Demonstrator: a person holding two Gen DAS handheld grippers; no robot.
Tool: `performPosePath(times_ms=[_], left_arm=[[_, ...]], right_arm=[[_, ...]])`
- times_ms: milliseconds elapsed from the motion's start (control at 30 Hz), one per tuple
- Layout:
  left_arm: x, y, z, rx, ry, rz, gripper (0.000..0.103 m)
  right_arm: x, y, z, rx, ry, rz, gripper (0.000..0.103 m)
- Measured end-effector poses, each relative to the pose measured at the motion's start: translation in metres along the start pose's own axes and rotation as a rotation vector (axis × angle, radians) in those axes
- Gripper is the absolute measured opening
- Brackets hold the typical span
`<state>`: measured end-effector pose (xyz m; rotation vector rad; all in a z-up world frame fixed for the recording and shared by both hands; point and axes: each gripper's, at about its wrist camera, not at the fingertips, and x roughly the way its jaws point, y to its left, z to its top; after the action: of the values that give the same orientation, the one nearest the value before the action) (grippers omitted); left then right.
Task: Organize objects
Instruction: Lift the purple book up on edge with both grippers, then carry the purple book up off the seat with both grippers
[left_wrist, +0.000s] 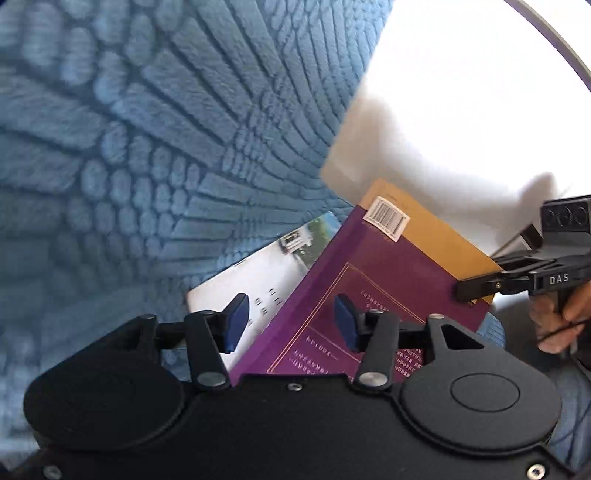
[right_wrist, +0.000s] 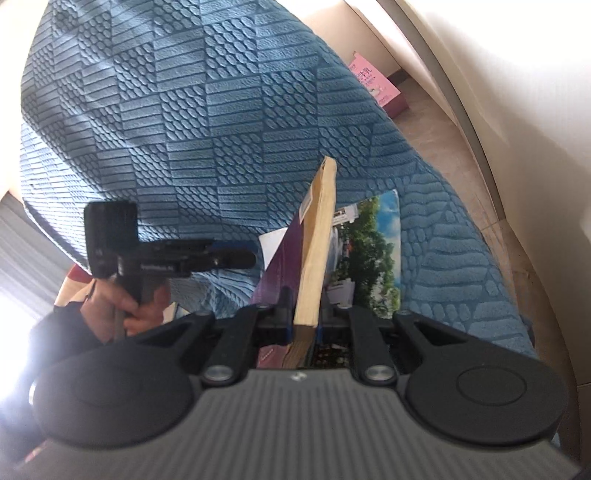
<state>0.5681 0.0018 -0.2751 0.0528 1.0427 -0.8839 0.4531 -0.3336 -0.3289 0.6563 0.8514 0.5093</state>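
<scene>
Left wrist view: close, angled down over purple book (left_wrist: 369, 280) on blue blanket (left_wrist: 147, 147). Right wrist view: near, along book's page edge (right_wrist: 317, 243). Both share book, blanket, opposite gripper.

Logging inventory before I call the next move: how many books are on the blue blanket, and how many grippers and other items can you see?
Books: 2, the purple and yellow book and the photo-cover book
Grippers: 2, the left gripper and the right gripper
Pink box on the floor: 1
Total: 5
</scene>
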Motion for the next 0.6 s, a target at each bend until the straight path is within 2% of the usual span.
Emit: performPosePath(times_ms=[133, 233, 400, 500, 600], left_arm=[[0.015, 0.004, 0.002, 0.027, 0.055, -0.062, 0.049], [0.016, 0.001, 0.001, 0.083, 0.054, -0.071, 0.054], [0.025, 0.002, -0.002, 0.121, 0.090, -0.142, 0.056], [0.028, 0.000, -0.003, 0.152, 0.095, -0.142, 0.057], [0.033, 0.000, -0.004, 0.180, 0.101, -0.145, 0.067]], right_arm=[[-0.001, -0.004, 0.000, -0.011, -0.002, 0.012, 0.014], [0.000, -0.005, -0.001, -0.021, -0.003, 0.017, 0.015], [-0.002, -0.006, -0.003, -0.033, -0.012, 0.036, 0.015], [-0.003, -0.009, -0.005, -0.033, -0.015, 0.041, 0.015], [-0.004, -0.009, -0.007, -0.039, -0.022, 0.048, 0.015]])
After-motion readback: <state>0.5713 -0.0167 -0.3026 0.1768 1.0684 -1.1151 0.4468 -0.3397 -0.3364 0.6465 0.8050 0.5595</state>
